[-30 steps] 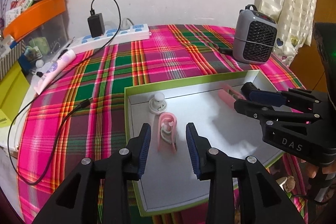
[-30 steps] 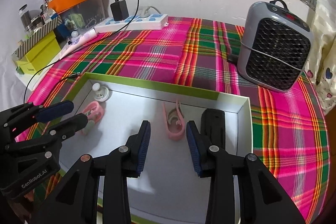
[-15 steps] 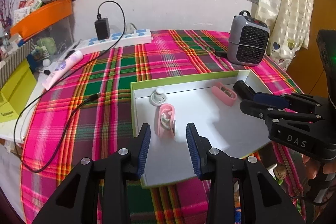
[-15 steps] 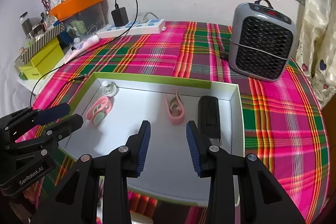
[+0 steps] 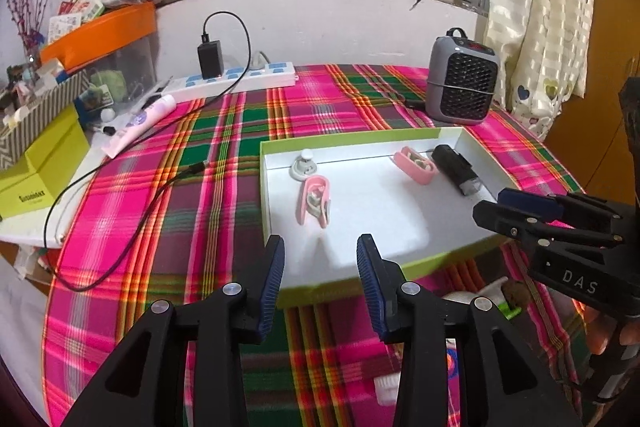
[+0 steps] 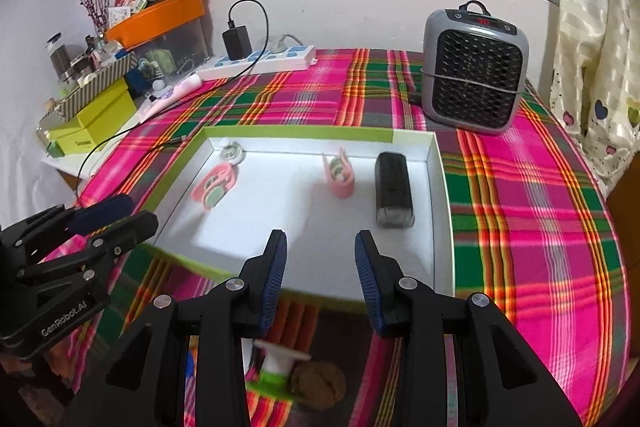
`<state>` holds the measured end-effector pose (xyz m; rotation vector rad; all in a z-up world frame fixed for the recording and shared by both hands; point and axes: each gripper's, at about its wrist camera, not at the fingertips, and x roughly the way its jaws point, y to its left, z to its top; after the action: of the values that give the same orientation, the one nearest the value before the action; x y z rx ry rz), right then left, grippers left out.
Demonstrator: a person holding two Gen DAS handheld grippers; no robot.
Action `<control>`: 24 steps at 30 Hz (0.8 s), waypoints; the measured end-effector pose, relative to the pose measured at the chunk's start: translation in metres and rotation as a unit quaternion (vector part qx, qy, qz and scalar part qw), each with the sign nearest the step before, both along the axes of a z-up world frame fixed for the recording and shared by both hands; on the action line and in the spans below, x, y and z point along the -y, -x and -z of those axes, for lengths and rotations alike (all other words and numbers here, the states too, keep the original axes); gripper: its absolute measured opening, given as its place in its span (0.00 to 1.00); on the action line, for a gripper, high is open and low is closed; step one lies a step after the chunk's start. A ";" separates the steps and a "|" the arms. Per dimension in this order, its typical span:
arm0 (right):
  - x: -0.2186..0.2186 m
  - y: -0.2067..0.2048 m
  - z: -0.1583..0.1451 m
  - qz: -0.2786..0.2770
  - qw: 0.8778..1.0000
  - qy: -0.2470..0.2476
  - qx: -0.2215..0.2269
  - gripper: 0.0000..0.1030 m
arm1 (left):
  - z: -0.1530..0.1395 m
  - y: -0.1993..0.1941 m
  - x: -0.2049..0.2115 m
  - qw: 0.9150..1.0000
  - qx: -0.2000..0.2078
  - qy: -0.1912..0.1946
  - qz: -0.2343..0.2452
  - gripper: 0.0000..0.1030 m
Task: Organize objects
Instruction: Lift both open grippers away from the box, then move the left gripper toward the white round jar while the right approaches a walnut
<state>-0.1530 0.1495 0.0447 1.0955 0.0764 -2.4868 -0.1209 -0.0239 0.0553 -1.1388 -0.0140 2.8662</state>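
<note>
Both grippers pulled back from tray, left gripper and right gripper kept spread, nothing held; black block seen at 1 o'clock, maybe a lighter.

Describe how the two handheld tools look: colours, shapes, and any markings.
Both are matte black plastic. The left tool and right tool have two angular fingers with triangular cut-outs, silver rivets and ribbed blue pads. The left body reads "GenRobot.AI", the right "DAS". No cables or sleeves show.
</note>
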 end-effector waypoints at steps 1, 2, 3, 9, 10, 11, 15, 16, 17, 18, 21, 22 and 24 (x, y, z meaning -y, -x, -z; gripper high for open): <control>-0.001 -0.003 0.000 0.001 1.000 0.000 -0.001 0.36 | 0.000 -0.002 0.000 1.000 0.000 -0.001 -0.001 0.35; -0.001 -0.006 -0.001 0.002 1.000 0.002 -0.003 0.36 | 0.000 -0.005 0.000 1.000 -0.002 0.001 -0.004 0.35; -0.003 -0.009 -0.001 0.004 1.000 0.004 -0.004 0.36 | -0.001 -0.008 0.000 1.000 -0.004 0.003 -0.004 0.35; -0.008 -0.026 -0.002 0.011 1.000 0.000 -0.015 0.36 | -0.001 -0.025 -0.001 1.000 -0.011 0.006 -0.005 0.35; -0.008 -0.029 -0.001 0.012 1.000 -0.001 -0.016 0.36 | 0.000 -0.027 -0.001 1.000 -0.012 0.006 -0.004 0.35; -0.009 -0.031 -0.001 0.012 1.000 -0.001 -0.016 0.36 | 0.000 -0.030 -0.001 1.000 -0.011 0.005 -0.003 0.35; -0.012 -0.041 0.001 0.016 1.000 -0.007 -0.023 0.36 | 0.002 -0.041 -0.003 1.000 -0.015 0.012 -0.003 0.35; -0.013 -0.044 0.002 0.016 1.000 -0.007 -0.024 0.37 | 0.002 -0.044 -0.003 1.000 -0.017 0.017 -0.003 0.35; -0.014 -0.047 0.003 0.015 1.000 -0.006 -0.025 0.37 | 0.003 -0.046 -0.004 1.000 -0.018 0.017 -0.003 0.35; -0.015 -0.049 0.004 0.016 1.000 -0.006 -0.025 0.38 | 0.003 -0.048 -0.004 1.000 -0.018 0.016 -0.002 0.35; -0.016 -0.054 0.004 0.020 0.999 -0.011 -0.030 0.38 | 0.002 -0.055 -0.005 1.000 -0.023 0.019 -0.003 0.36; -0.017 -0.056 0.004 0.020 0.999 -0.009 -0.030 0.38 | 0.002 -0.057 -0.006 0.999 -0.025 0.023 -0.002 0.36; -0.019 -0.059 0.006 0.020 0.999 -0.005 -0.029 0.38 | 0.004 -0.061 -0.007 1.000 -0.023 0.018 0.003 0.36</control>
<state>-0.0943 0.1682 0.0392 1.0397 0.0857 -2.5564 -0.0601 -0.0173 0.0517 -1.0769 0.0445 2.8982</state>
